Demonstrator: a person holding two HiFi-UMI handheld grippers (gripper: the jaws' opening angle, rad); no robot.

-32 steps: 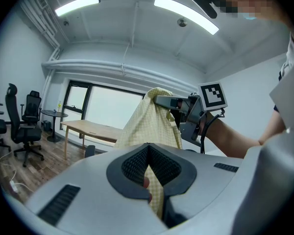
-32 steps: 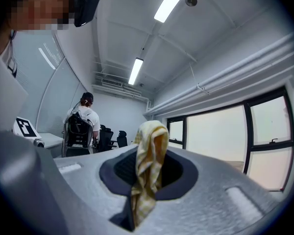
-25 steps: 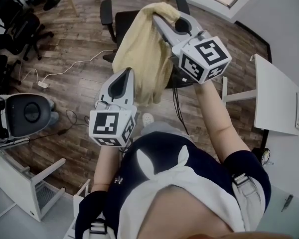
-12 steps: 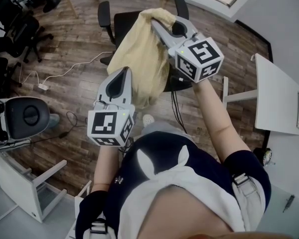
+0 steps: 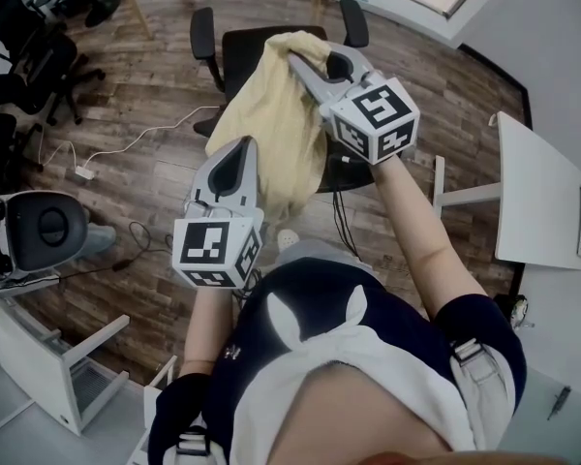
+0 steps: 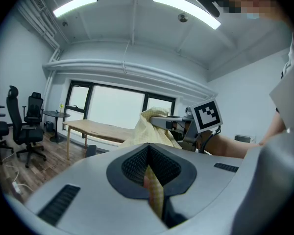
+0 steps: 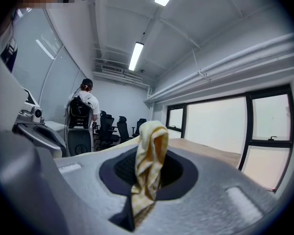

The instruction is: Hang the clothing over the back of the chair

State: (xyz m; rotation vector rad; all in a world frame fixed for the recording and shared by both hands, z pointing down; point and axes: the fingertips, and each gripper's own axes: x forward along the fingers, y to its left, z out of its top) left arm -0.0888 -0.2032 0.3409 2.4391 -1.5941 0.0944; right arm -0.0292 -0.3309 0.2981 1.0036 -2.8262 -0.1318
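Open wooden floor lies to the left of the black chair. A white counter bounds the right side, and the chair's two armrests flank its seat. The yellow garment hangs stretched between both grippers, above and in front of the chair; whether it touches the chair cannot be told. The right gripper, the higher and farther one, has its jaws clenched on a bunched top fold of the cloth. The left gripper, nearer the person, has its jaws clamped on a thin lower edge. A white cable trails across the floor. Other black office chairs stand well apart at upper left.
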